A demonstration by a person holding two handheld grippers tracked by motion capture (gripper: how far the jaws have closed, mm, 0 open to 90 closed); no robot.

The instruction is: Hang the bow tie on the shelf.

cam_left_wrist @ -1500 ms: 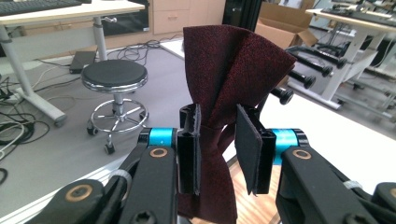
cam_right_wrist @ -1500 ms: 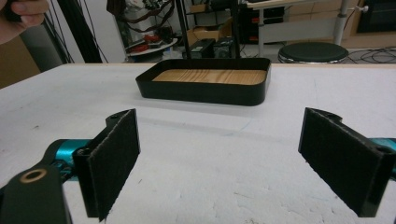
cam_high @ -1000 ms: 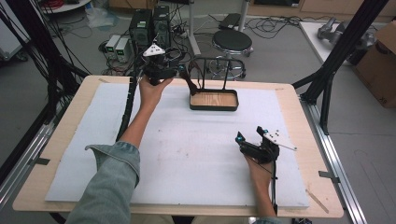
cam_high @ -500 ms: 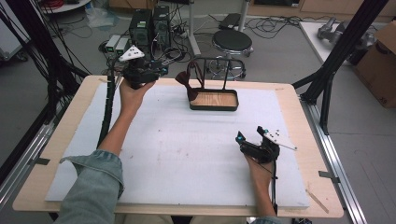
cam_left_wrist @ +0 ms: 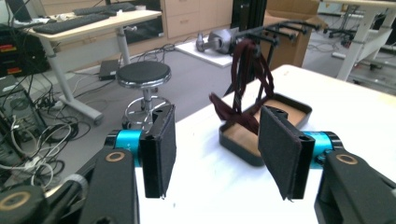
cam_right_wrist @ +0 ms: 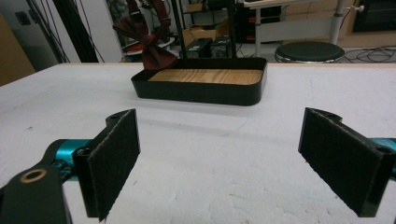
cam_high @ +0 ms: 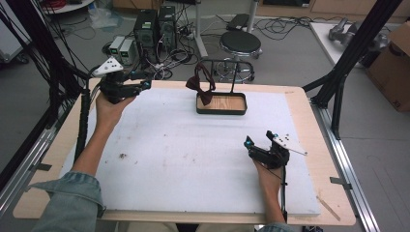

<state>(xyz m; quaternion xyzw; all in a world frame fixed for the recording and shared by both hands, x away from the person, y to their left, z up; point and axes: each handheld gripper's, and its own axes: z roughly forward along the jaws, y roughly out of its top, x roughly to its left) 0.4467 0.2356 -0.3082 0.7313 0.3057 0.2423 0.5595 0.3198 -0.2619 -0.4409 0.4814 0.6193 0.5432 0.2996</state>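
Note:
A dark red bow tie [cam_high: 203,85] hangs from the left end of a black rack [cam_high: 231,63] that rises from a black tray with a wooden floor [cam_high: 221,110] at the far middle of the table. My left gripper [cam_high: 144,86] is held above the far left corner, open and empty, well left of the bow tie. In the left gripper view the bow tie [cam_left_wrist: 243,88] and tray [cam_left_wrist: 243,150] lie beyond the open gripper [cam_left_wrist: 219,154]. My right gripper [cam_high: 249,145] rests low at the near right, open and empty [cam_right_wrist: 233,163], facing the tray [cam_right_wrist: 201,93] and bow tie [cam_right_wrist: 150,44].
A white foam mat [cam_high: 193,154] covers most of the wooden table. Black frame posts [cam_high: 348,58] stand at the far right and far left. Beyond the far edge are a round stool [cam_high: 240,42] and computer cases [cam_high: 154,26] on the floor.
My left gripper has moved left, away from the rack, to the table's far left corner. The bow tie stays hanging on the rack. The right gripper has not moved.

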